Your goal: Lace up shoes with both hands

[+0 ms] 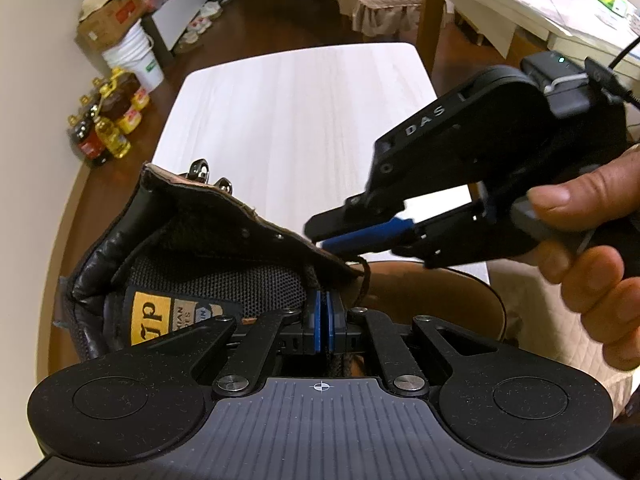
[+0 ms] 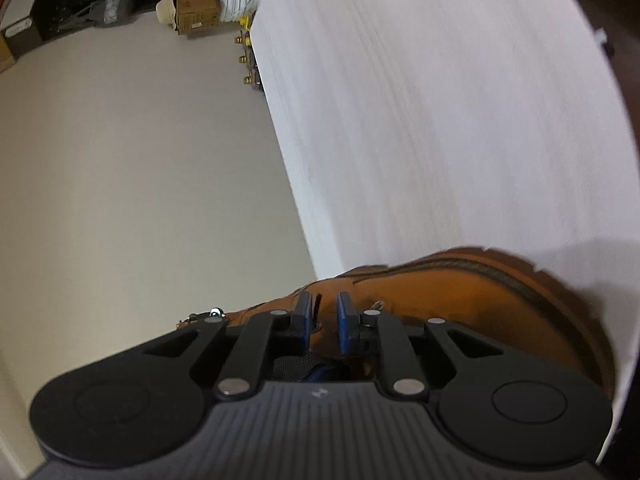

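Observation:
A tan leather boot (image 1: 420,284) lies on the white table (image 1: 300,112), its dark padded collar and yellow label toward me in the left wrist view. My left gripper (image 1: 323,316) is down at the boot's opening. Its blue pads are shut on a dark braided lace (image 1: 340,364) that shows above and below them. My right gripper (image 1: 318,236), held by a hand (image 1: 580,240), reaches in from the right over the eyelet flap. In the right wrist view the right gripper (image 2: 322,312) stands narrowly open over the boot (image 2: 460,292), with a thin dark lace end (image 2: 318,302) loose in the gap.
Metal lace hooks (image 1: 200,170) stick up at the boot's far edge. On the floor to the left stand oil bottles (image 1: 108,120), a white bucket (image 1: 136,60) and a cardboard box (image 1: 108,16). A covered chair (image 1: 376,0) and a second table (image 1: 520,0) are behind.

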The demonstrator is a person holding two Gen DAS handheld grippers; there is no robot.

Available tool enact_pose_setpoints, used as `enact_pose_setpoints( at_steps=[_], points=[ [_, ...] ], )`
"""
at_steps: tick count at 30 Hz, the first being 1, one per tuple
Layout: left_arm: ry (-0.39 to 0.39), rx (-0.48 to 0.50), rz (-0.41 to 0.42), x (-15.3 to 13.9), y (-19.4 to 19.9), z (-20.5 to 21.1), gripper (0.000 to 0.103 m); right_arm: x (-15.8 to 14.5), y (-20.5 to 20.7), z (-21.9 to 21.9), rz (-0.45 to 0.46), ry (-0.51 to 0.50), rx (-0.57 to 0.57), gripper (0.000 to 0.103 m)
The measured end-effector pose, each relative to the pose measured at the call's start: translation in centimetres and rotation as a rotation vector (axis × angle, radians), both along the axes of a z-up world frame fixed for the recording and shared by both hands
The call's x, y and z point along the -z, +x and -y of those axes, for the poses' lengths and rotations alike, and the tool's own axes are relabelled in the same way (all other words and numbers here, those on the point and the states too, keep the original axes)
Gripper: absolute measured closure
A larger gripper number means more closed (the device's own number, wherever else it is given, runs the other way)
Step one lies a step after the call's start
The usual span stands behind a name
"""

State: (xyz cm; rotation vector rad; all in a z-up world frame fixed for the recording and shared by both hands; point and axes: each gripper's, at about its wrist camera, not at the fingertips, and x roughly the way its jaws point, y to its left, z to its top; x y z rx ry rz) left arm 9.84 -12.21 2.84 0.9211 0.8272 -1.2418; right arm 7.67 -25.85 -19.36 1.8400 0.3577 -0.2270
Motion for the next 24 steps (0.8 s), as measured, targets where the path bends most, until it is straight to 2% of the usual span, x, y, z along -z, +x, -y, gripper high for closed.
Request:
enact_pose_setpoints(
  at_steps=[1, 4, 5, 6, 7, 9, 11, 13, 14, 18, 20, 24],
  points=[
    [0.0, -0.001, 0.0, 0.0, 0.0, 0.1, 0.099, 0.0, 0.1, 0.1, 0.006, -0.002, -0.006, 0.099],
    [-0.014, -0.01, -0.013, -0.4, -0.1, -0.2, 0.095, -0.5, 0.4, 1.1, -0.014, -0.049, -0.045, 0.1],
    [-0.023, -0.012, -0.021, -0.7, -0.1, -0.5, 0.089, -0.7, 0.3, 1.5, -0.025, -0.066, -0.044, 0.1],
    [-0.033, -0.013, -0.029, -1.0, -0.1, -0.8, 0.074, -1.1, -0.2, 2.4, -0.044, -0.097, -0.036, 0.1],
    [-0.059, -0.008, -0.04, -2.0, -0.3, -1.7, 0.066, -1.6, -0.9, 3.8, -0.07, -0.142, -0.019, 0.1],
    [-0.101, -0.01, -0.045, -3.5, -0.7, -3.3, 0.068, -2.5, -2.2, 6.1, -0.118, -0.221, 0.013, 0.1],
    [-0.132, -0.036, -0.027, -5.6, -0.8, -6.3, 0.068, -5.0, -4.9, 10.7, -0.214, -0.385, 0.073, 0.1],
    [-0.137, -0.067, -0.007, -6.4, -0.9, -8.3, 0.069, -7.6, -7.1, 14.2, -0.308, -0.535, 0.106, 0.1],
    [-0.139, -0.092, 0.007, -7.0, -1.0, -9.8, 0.066, -8.9, -8.3, 15.8, -0.348, -0.601, 0.12, 0.1],
    [-0.115, -0.157, 0.059, -6.4, -1.0, -12.7, 0.066, -13.6, -12.1, 20.4, -0.493, -0.802, 0.118, 0.1],
    [-0.067, -0.207, 0.073, -5.1, -1.0, -13.4, 0.065, -15.2, -13.4, 21.9, -0.56, -0.866, 0.118, 0.1],
    [-0.016, -0.232, 0.076, -1.8, -2.1, -12.7, 0.058, -17.8, -14.4, 22.9, -0.651, -0.943, 0.132, 0.1]
  ],
)
